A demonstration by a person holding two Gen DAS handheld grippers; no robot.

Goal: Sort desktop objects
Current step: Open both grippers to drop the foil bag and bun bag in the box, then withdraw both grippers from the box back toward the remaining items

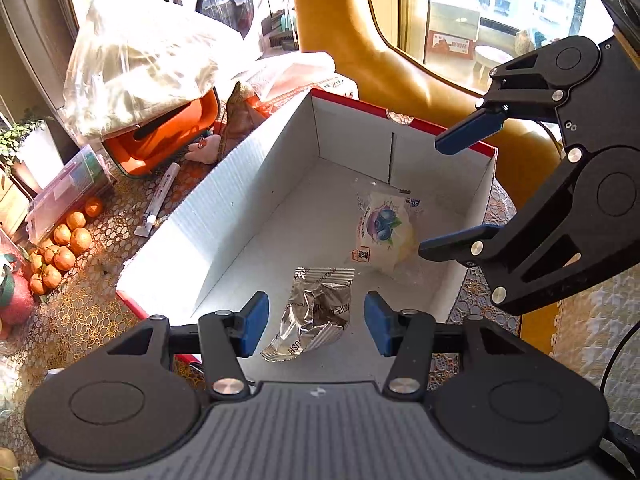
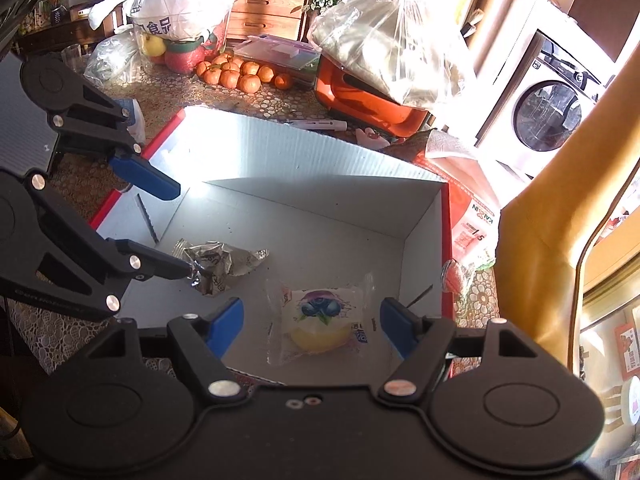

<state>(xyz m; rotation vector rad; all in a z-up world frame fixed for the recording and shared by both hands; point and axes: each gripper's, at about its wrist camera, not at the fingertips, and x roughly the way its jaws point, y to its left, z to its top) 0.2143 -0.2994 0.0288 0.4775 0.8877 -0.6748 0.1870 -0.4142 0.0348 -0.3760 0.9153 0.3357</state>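
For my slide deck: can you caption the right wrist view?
Right gripper open above a blueberry snack pack in the white box, crumpled foil wrapper beside it.

Strong daylight from the window (image 1: 500, 4) floods the room, blowing the panes out to near white. Sun strikes the white inner wall of the box (image 2: 280, 152), leaving a glaring patch at its far corner, while a sharp slanted shadow falls across the box floor. The plastic bag (image 1: 136, 60) glints with highlights. Both fisheye views bend lines toward the edges, with dark corners. Focus holds crisp throughout, without motion blur.
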